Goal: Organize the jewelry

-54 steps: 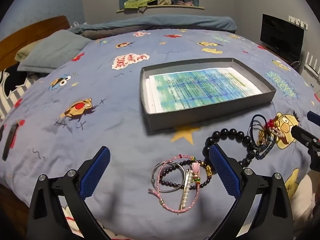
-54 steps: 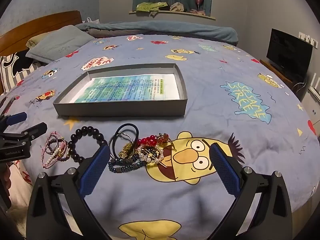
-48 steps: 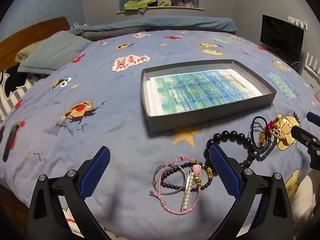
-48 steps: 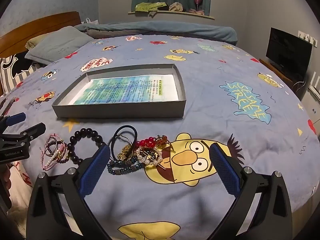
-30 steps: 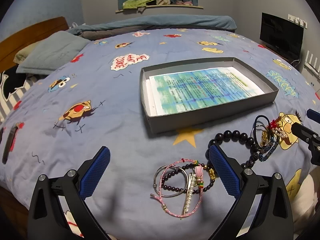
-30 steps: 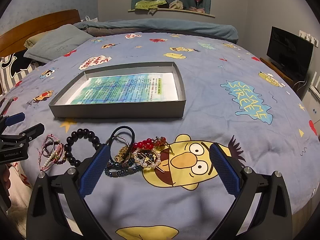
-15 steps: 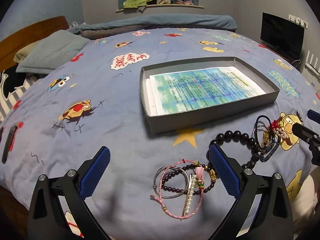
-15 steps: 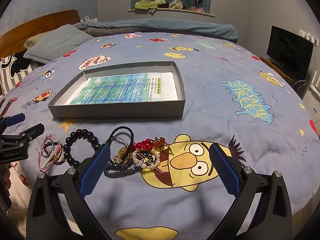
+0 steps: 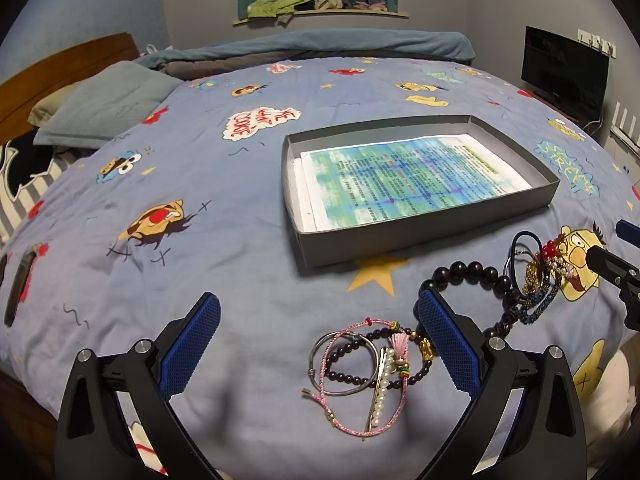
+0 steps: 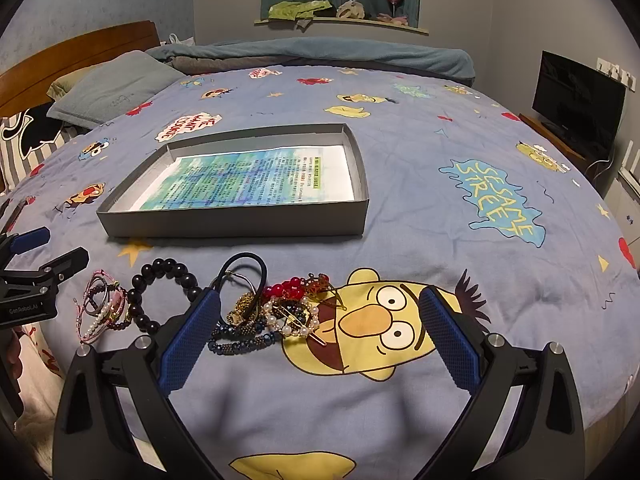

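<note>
Jewelry lies in loose heaps near the bed's front edge. A pink cord bracelet with a pearl strand and a silver bangle sits between the fingers of my open left gripper. To its right curves a dark bead bracelet, then a tangle of bracelets. In the right wrist view that tangle lies just ahead of my open right gripper, nearest its left finger. The dark bead bracelet and pink cord bracelet lie further left. A shallow grey box, lined with a printed sheet, rests behind them.
The blue cartoon-print bedspread covers the whole bed. Pillows and a wooden headboard lie at the far left. A dark screen stands at the right wall. The other gripper's tip shows at the right edge of the left wrist view.
Both grippers have drawn back and risen slightly, so the jewelry and box sit a little further up each view. Nothing was picked up; both stay open.
</note>
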Available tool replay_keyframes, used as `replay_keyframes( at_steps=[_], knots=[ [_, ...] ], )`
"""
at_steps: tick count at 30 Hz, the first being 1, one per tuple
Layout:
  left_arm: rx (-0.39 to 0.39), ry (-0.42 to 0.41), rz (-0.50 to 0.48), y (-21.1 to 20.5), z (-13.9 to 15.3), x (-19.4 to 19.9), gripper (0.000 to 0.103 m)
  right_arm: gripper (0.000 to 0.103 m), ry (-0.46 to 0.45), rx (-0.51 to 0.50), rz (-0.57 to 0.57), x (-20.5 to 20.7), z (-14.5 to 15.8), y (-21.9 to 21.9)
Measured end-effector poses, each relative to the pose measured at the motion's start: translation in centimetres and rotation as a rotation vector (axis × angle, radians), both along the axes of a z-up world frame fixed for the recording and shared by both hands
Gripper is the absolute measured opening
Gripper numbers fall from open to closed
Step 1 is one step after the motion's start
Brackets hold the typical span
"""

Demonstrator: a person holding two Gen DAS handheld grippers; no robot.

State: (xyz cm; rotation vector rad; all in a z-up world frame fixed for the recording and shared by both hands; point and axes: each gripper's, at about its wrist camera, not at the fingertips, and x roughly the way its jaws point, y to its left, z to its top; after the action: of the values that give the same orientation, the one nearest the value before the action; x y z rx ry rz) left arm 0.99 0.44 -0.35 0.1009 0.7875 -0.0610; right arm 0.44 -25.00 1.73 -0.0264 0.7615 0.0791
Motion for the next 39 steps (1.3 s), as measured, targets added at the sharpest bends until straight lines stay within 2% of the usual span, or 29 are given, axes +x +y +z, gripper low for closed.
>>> replay_keyframes(
  at_steps=[24, 39],
  knots=[
    [0.004, 0.005, -0.001, 0.01, -0.05, 0.01, 0.099, 0.098, 0.014, 0.001, 0.001, 0.18, -0.43, 0.00],
    [0.009, 0.016, -0.012, -0.06, -0.69, 0.37, 0.099, 0.098, 0.014, 0.047, 0.021, 0.24, -0.64, -0.35]
  ],
)
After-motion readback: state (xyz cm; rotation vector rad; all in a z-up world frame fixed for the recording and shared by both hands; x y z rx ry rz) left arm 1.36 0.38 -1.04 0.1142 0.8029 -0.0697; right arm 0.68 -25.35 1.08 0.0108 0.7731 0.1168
